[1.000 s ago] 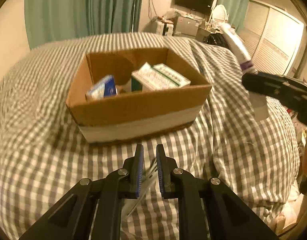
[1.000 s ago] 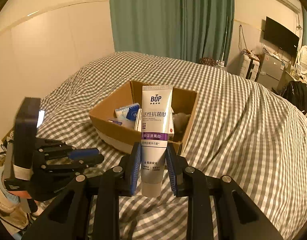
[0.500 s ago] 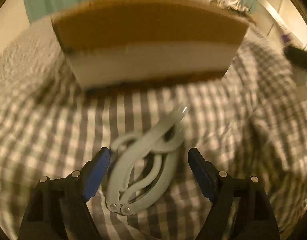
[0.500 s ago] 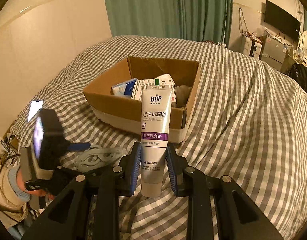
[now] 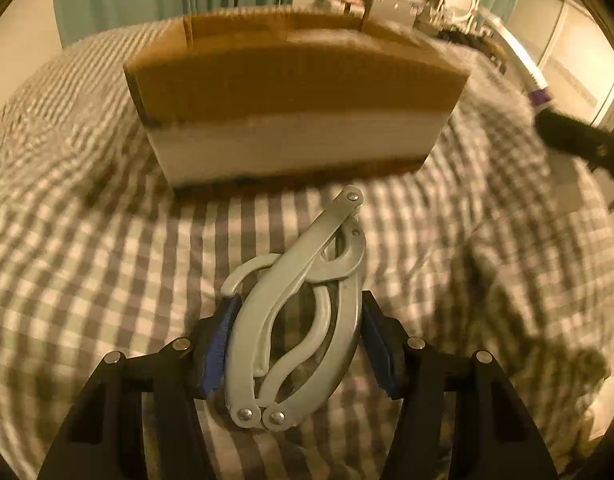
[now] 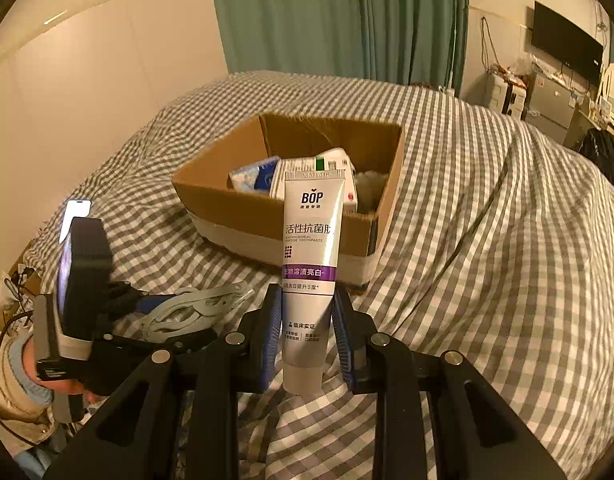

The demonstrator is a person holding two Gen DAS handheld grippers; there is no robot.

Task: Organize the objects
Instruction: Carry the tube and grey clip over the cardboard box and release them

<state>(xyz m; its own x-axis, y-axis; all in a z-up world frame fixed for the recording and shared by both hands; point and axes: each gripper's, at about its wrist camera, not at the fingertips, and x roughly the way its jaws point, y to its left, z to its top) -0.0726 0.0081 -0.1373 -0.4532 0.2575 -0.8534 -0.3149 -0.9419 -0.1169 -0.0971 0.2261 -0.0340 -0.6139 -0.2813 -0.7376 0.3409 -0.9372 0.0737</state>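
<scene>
White and silver, the BOP toothpaste tube (image 6: 310,264) stands cap-down, clamped in my right gripper (image 6: 307,336) above the checked bedspread (image 6: 487,240), near the cardboard box (image 6: 267,220) of small packets. My left gripper (image 5: 297,348) is spread wide, its blue pads (image 5: 217,344) on either side of a folded pale plastic hanger (image 5: 303,316) lying just before the box.

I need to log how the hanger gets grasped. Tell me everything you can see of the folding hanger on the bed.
The folding hanger is pale grey-white, plastic by its look, folded into a narrow bundle of curved arms joined by metal rivets. It lies flat on the checked bedspread, just in front of the cardboard box without touching it. The left gripper straddles its wider riveted end, blue pads close on either side; contact is unclear. A curved hook sticks out leftward.
</scene>
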